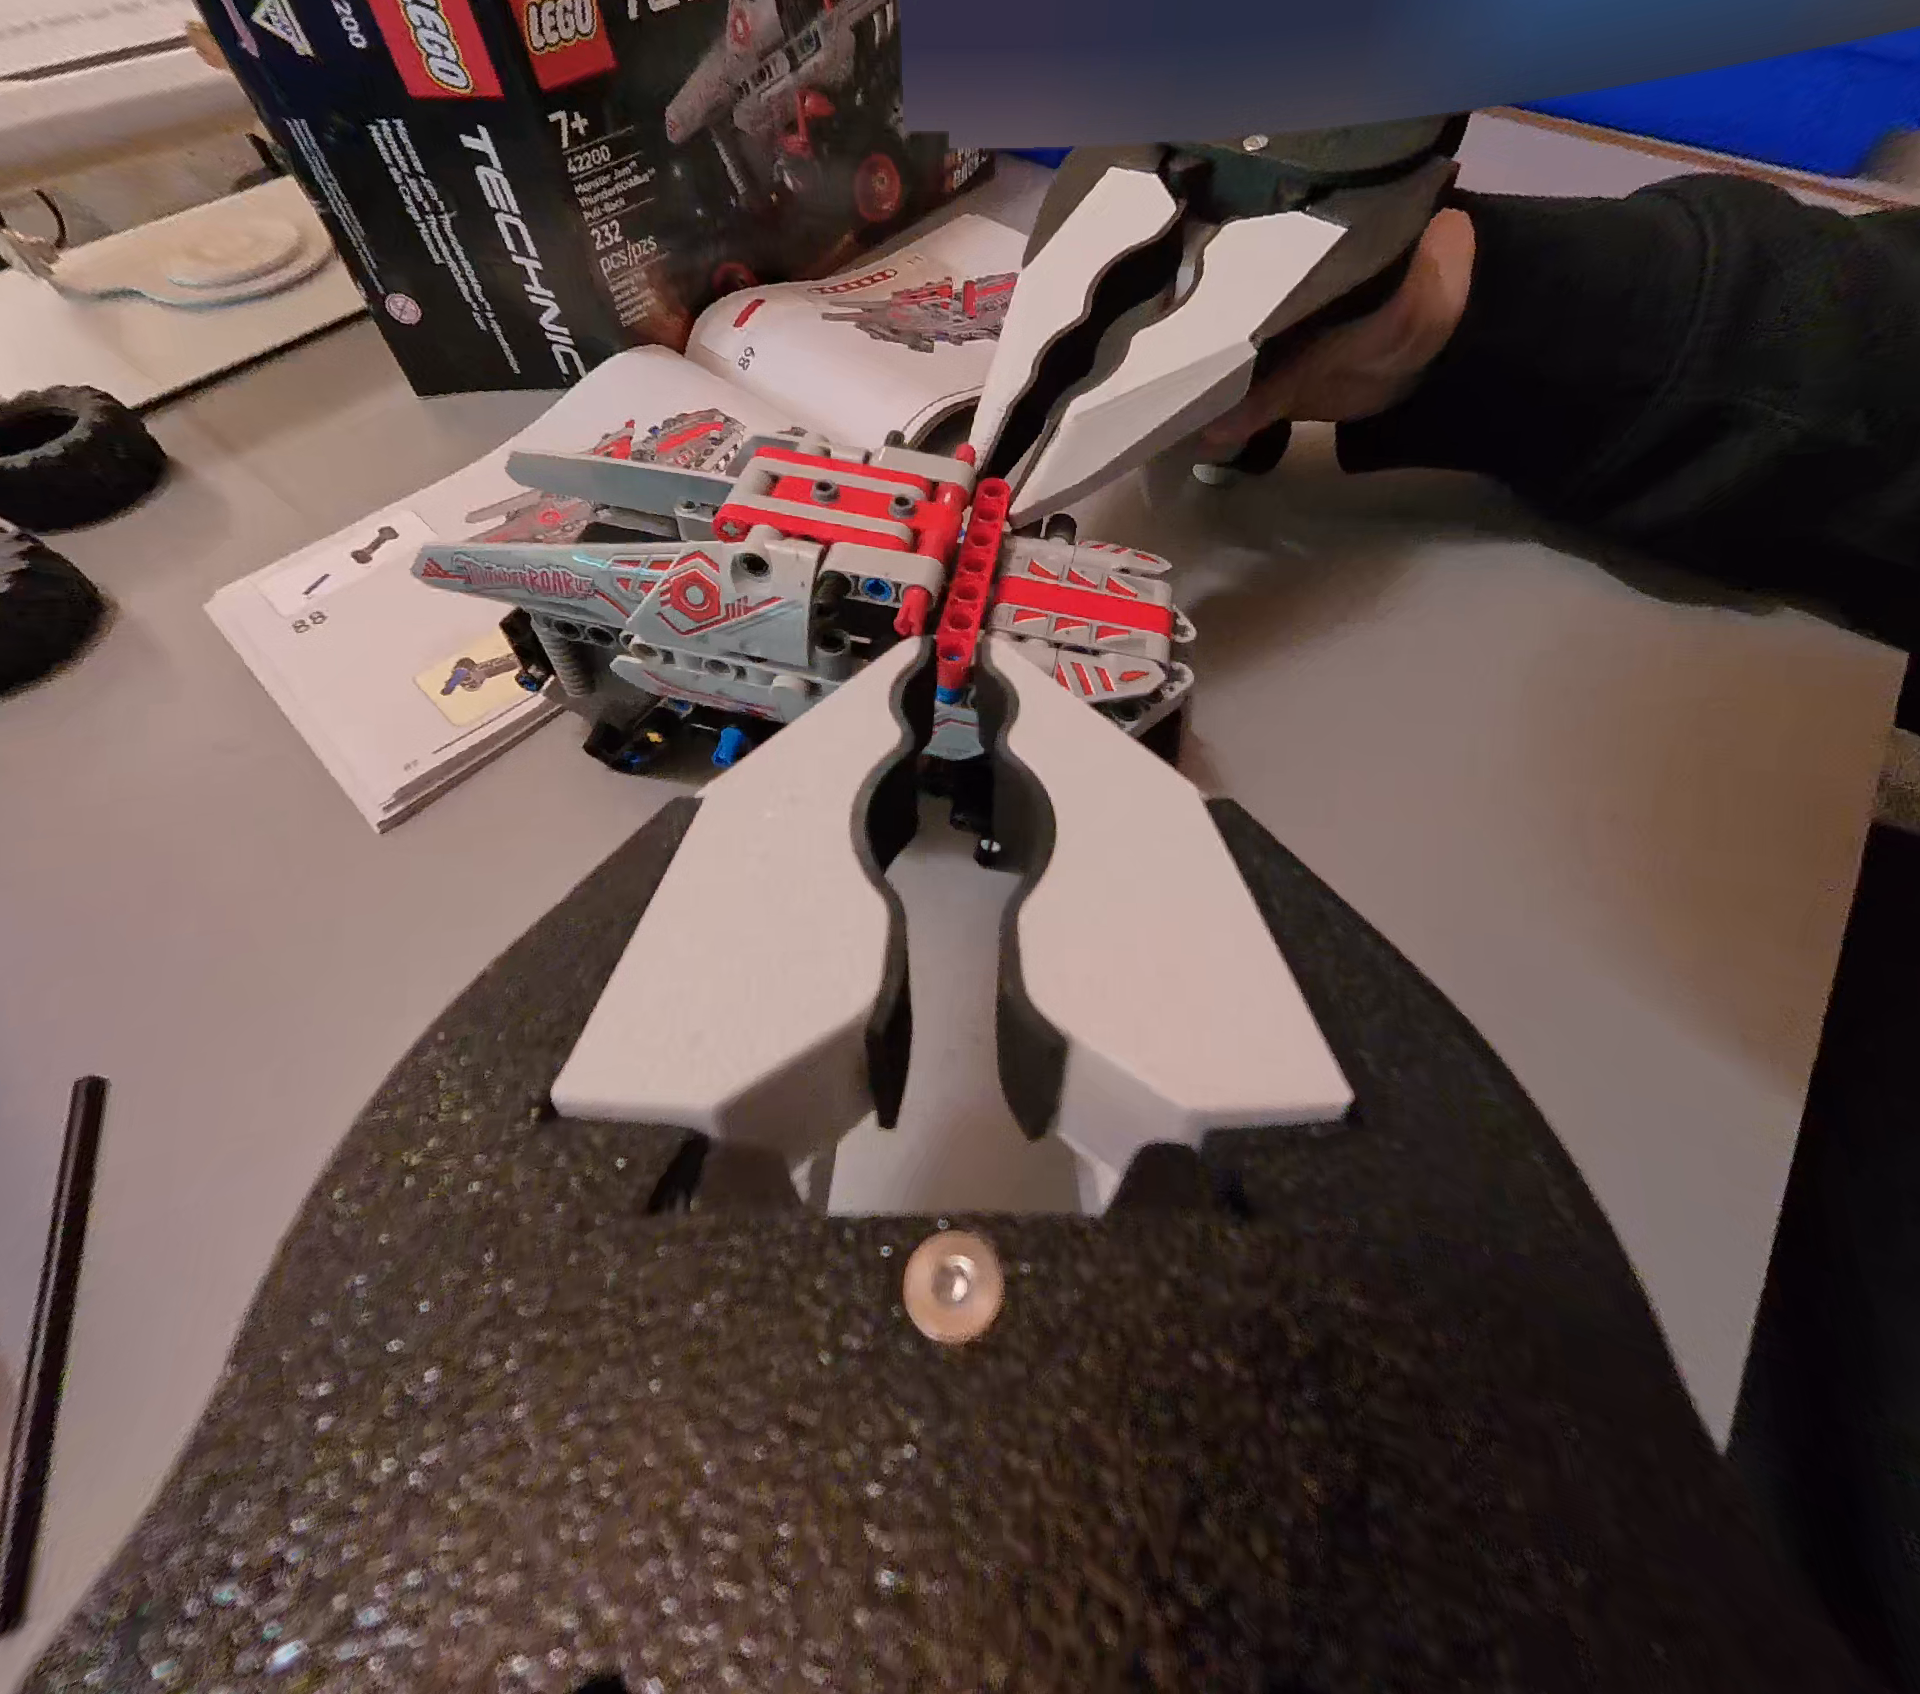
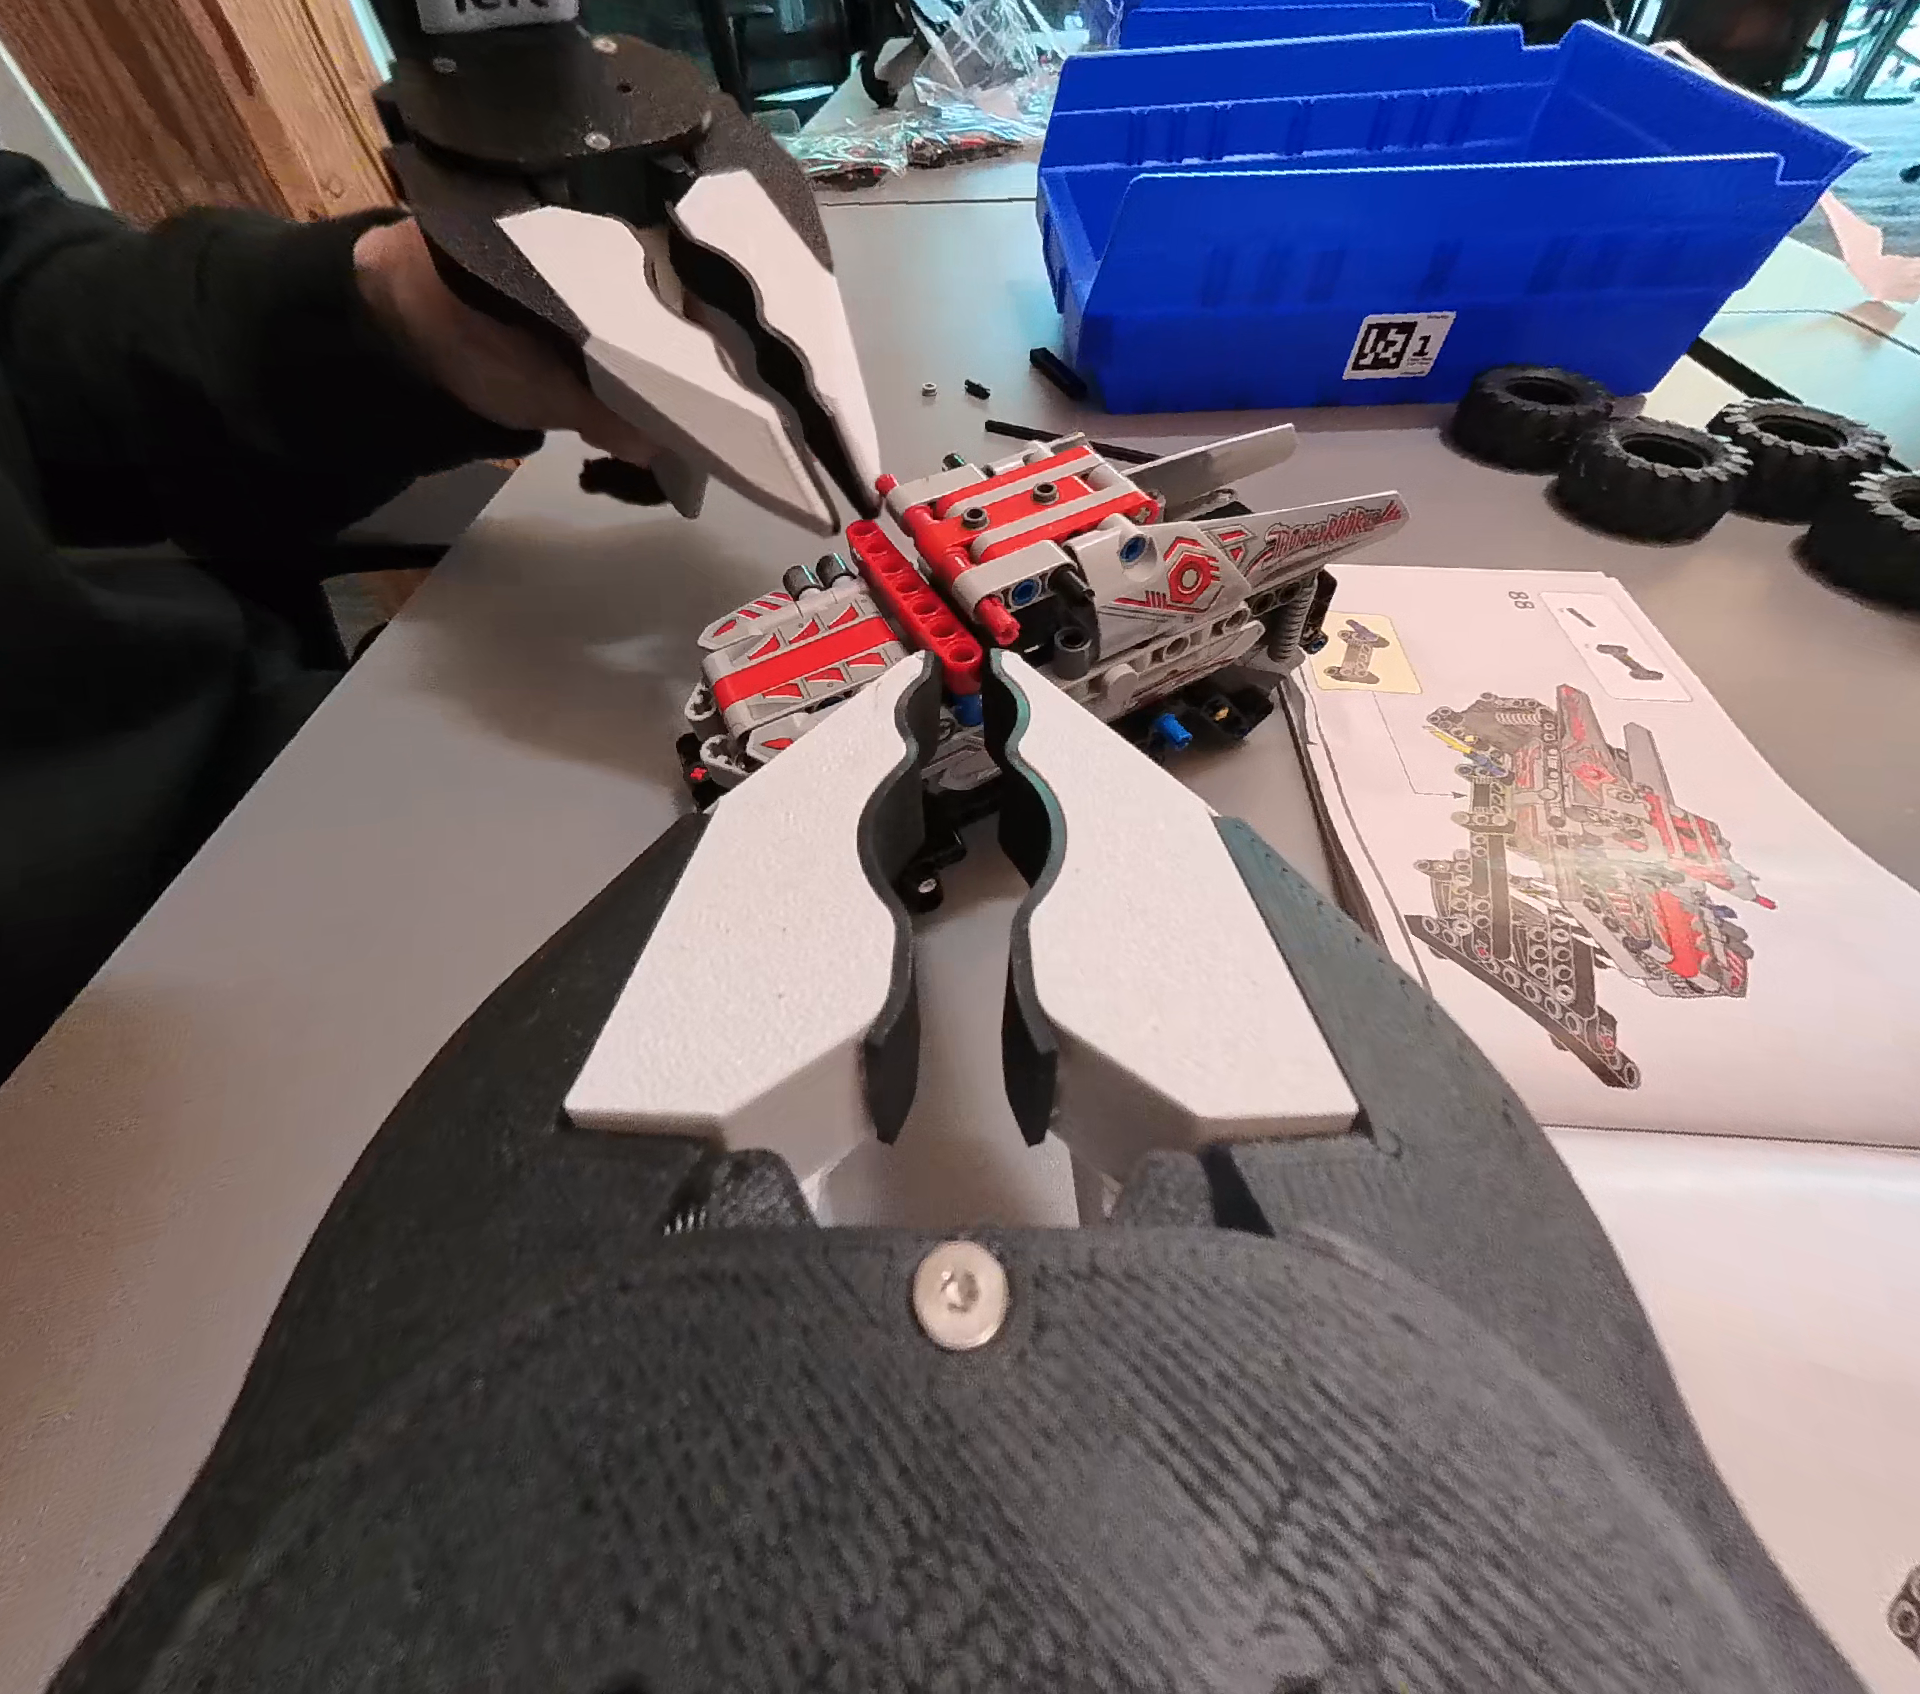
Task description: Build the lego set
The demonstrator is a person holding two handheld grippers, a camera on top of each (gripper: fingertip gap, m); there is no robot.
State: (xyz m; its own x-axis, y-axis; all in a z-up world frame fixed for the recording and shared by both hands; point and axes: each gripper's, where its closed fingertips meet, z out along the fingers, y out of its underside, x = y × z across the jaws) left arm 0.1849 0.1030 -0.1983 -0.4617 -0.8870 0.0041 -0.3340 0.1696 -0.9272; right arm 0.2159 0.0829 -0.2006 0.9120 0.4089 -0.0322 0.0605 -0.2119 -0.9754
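A grey and red Lego vehicle model (image 1: 727, 605) sits on the grey table, also in the right wrist view (image 2: 1143, 595). A red beam with holes (image 1: 971, 574) lies across its top (image 2: 914, 595). My left gripper (image 1: 956, 662) is closed on the beam's near end; in the right wrist view it (image 2: 857, 501) comes in from the upper left. My right gripper (image 2: 956, 668) is closed on the opposite end, and shows in the left wrist view (image 1: 992, 470) from the upper right. A hand in a black sleeve holds each.
The open instruction booklet (image 1: 343, 688) lies beside and under the model (image 2: 1818, 813). The set's box (image 1: 520, 138) stands behind. Black tyres (image 2: 1652, 470) lie near a blue bin (image 2: 1403, 210), more tyres (image 1: 62, 449) at the left. A black axle (image 1: 52, 1332) lies close by. Spacing between my two grippers at the tips: around 5 cm. My left gripper's tips are some 20 cm from the black axle (image 1: 52, 1332).
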